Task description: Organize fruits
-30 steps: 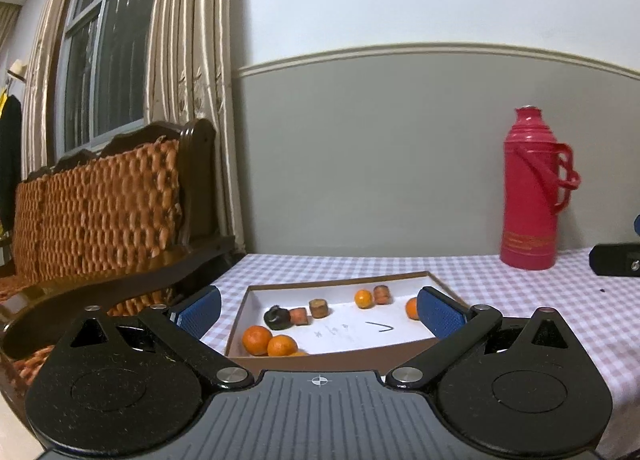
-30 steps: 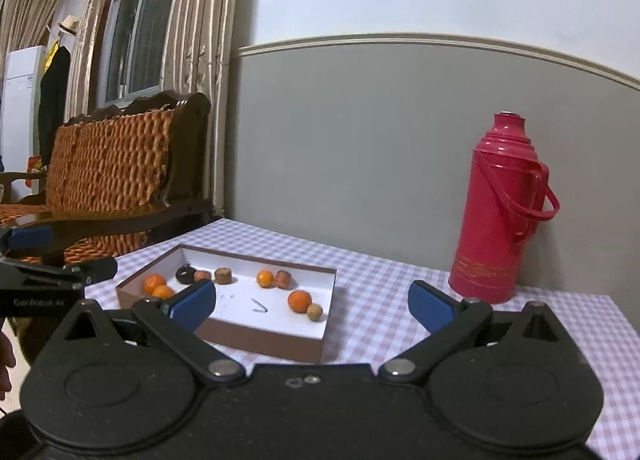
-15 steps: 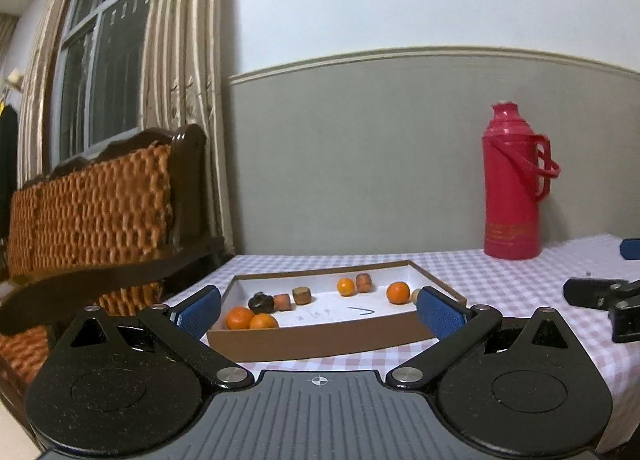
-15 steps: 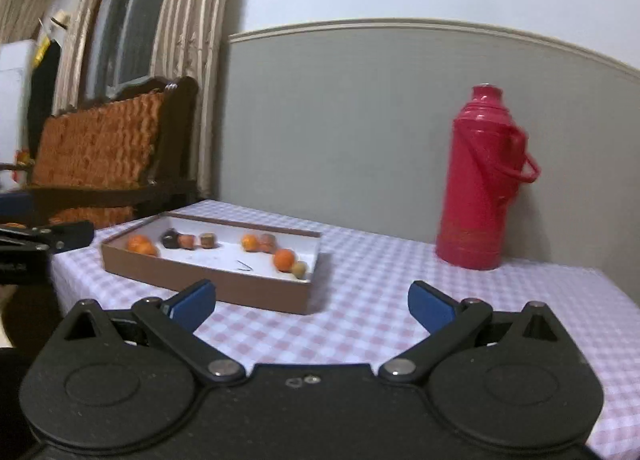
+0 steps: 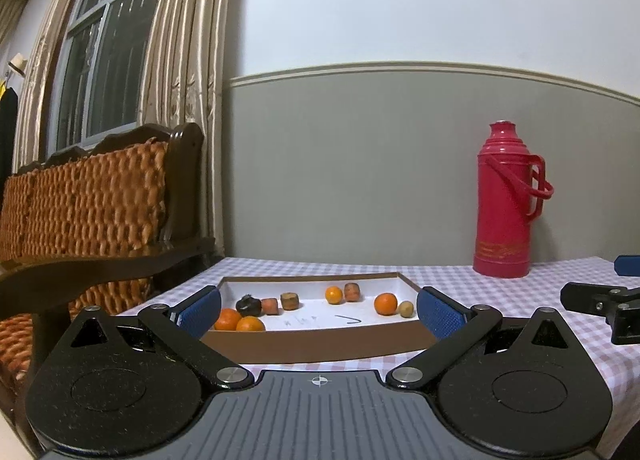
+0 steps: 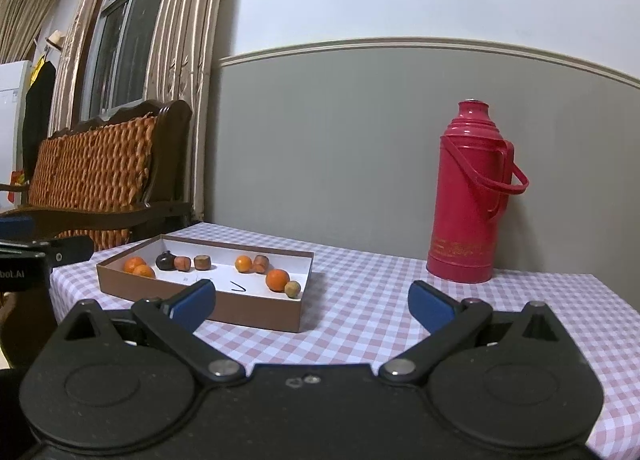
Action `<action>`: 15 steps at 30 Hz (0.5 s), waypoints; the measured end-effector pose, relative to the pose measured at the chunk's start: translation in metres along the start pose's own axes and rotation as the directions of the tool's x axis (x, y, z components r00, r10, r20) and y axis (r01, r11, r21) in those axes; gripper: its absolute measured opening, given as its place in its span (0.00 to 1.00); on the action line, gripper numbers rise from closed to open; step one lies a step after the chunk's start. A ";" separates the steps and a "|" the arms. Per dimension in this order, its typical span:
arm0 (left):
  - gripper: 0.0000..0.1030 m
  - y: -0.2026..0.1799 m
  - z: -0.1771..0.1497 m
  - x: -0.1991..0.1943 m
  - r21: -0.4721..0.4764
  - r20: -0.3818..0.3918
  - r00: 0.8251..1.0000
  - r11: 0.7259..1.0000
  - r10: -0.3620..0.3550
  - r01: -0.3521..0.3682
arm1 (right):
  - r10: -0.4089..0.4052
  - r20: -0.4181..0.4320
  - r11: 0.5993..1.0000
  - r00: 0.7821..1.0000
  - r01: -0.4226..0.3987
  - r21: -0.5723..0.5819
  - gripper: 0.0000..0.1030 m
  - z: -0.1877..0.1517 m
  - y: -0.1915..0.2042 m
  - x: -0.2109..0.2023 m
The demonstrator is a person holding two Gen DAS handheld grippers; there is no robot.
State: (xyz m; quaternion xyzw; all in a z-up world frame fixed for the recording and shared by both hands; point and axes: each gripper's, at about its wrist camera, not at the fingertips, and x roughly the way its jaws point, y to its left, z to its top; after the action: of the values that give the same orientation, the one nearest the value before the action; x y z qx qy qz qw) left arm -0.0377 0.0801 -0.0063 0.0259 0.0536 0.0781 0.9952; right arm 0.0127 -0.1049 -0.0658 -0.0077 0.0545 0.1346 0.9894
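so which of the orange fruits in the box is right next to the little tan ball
The lone orange at the right end of the box, touching the tan ball. Two others sit paired at the left end; a fourth sits mid-box.

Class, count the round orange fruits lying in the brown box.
4: two touching at the box's left end, one mid-back, one near the right end. None seems hidden.

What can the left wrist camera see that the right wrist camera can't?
Only the left view shows the right gripper from the side, its opening unclear there. Only the right view shows a hanging coat and the left gripper's side. Both show the box of fruit, the red flask, the chair and their own open blue pads.
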 end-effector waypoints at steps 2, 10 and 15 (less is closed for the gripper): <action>1.00 -0.001 0.000 0.000 0.003 -0.001 1.000 1.000 0.000 0.000 | 0.000 -0.001 1.000 1.000 0.000 0.006 0.94 0.000 -0.001 0.000; 1.00 0.000 0.000 -0.001 -0.006 -0.005 1.000 1.000 0.005 -0.005 | -0.003 0.005 1.000 1.000 0.003 0.006 0.94 -0.001 0.000 -0.002; 1.00 -0.001 0.000 -0.001 -0.006 -0.003 1.000 1.000 0.009 -0.009 | -0.003 0.004 1.000 1.000 0.003 0.005 0.94 -0.001 0.001 -0.002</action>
State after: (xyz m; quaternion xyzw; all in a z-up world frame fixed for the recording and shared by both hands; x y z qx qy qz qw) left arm -0.0387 0.0792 -0.0062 0.0228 0.0547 0.0831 0.9948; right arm 0.0107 -0.1049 -0.0665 -0.0050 0.0529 0.1329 0.9897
